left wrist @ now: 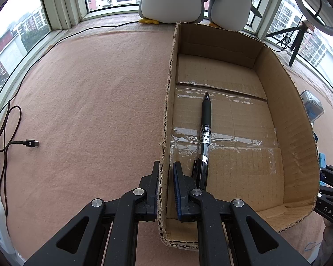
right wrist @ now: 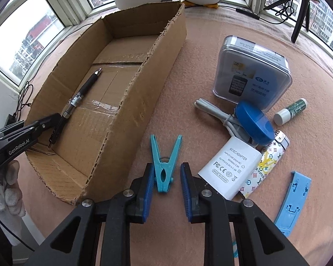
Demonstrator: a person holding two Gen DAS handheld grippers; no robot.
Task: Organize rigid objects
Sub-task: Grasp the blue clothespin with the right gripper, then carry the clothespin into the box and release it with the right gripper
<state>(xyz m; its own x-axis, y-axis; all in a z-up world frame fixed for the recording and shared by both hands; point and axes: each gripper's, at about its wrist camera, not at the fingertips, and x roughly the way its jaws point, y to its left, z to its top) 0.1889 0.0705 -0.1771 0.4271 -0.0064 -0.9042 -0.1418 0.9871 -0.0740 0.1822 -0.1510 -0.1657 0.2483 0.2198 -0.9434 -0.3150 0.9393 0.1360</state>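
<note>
we keep the box (left wrist: 277, 84) steady on the mat (left wrist: 89, 99): our left gripper (left wrist: 166, 173) is clenched on its near wall, so it won't slide as things drop in. a pen (left wrist: 205, 130) already lies inside. our right gripper (right wrist: 167, 175) straddles the peg (right wrist: 165, 163) beside the box, jaws apart, not yet pinching it.

Teal clothespin (right wrist: 165, 163), black pen (left wrist: 203, 137), brown cardboard box (right wrist: 144, 84), monogram-patterned lighter (right wrist: 264, 166)

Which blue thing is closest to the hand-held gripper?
The teal clothespin, lying right between the right hand-held gripper fingers; the blue lid and blue bracket lie farther off.
</note>
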